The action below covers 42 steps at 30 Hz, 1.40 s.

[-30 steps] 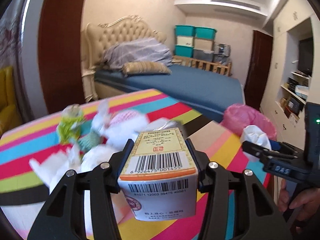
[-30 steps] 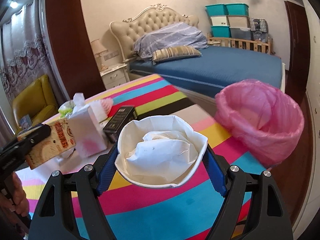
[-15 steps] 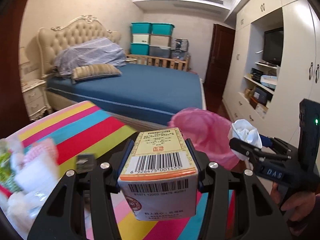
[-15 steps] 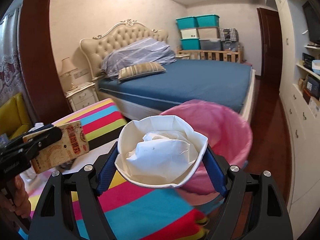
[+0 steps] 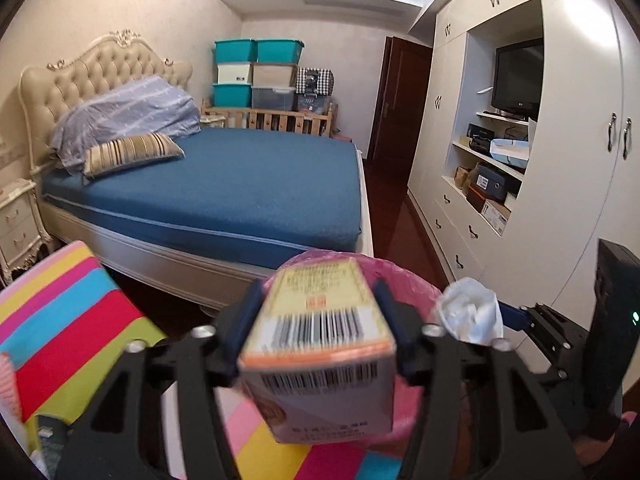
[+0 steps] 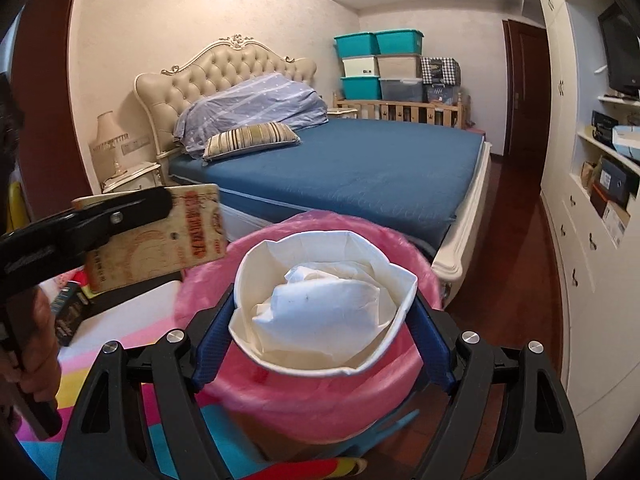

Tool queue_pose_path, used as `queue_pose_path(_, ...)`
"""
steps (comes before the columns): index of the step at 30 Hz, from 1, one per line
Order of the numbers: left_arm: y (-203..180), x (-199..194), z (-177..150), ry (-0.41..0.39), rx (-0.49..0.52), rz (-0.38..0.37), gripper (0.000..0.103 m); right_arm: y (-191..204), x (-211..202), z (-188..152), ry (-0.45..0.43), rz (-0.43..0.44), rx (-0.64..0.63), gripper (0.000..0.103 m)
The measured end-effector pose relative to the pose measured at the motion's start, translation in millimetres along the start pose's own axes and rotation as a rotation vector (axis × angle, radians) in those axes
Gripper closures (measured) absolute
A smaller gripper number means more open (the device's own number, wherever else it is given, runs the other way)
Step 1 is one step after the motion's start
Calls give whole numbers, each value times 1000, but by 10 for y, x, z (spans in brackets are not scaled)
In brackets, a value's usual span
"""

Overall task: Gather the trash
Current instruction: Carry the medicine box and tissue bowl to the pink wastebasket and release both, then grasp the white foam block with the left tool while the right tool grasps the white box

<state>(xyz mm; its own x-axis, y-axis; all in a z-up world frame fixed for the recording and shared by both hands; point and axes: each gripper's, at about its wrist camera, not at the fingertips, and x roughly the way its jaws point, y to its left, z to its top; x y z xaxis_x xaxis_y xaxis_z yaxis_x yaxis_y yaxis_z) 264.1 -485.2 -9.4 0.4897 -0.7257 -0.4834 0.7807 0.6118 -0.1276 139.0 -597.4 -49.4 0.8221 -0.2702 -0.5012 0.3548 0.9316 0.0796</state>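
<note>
Both tongs hang over the pink bin (image 6: 320, 396), right (image 6: 324, 316) clamping a paper cup (image 6: 320, 304) (nearer), left (image 5: 320, 320) clamping a box (image 5: 320, 344).

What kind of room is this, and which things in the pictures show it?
Most likely a bedroom in a home. A bed with a blue mattress and a tufted cream headboard fills the middle, a white built-in wardrobe wall holds a black television, and a cream nightstand carries a lamp.
</note>
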Motion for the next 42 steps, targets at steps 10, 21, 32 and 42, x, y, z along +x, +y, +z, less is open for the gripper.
queue_pose_path(10,270,-260,-19,-15,-73,111,4,43,-242,-118,-8,10,-4,15)
queue_pose_path(21,601,-1623,-677,-2,-92,309,4,966,-544,-338,33,158,-54,15)
queue_pose_path(32,1133,-3049,-1530,-9,-147,601,4,2089,-580,-460,99,350,-113,15)
queue_pose_path(42,1472,-3407,-2065,56,-251,679,5,2723,-628,-672,165,431,-218,15)
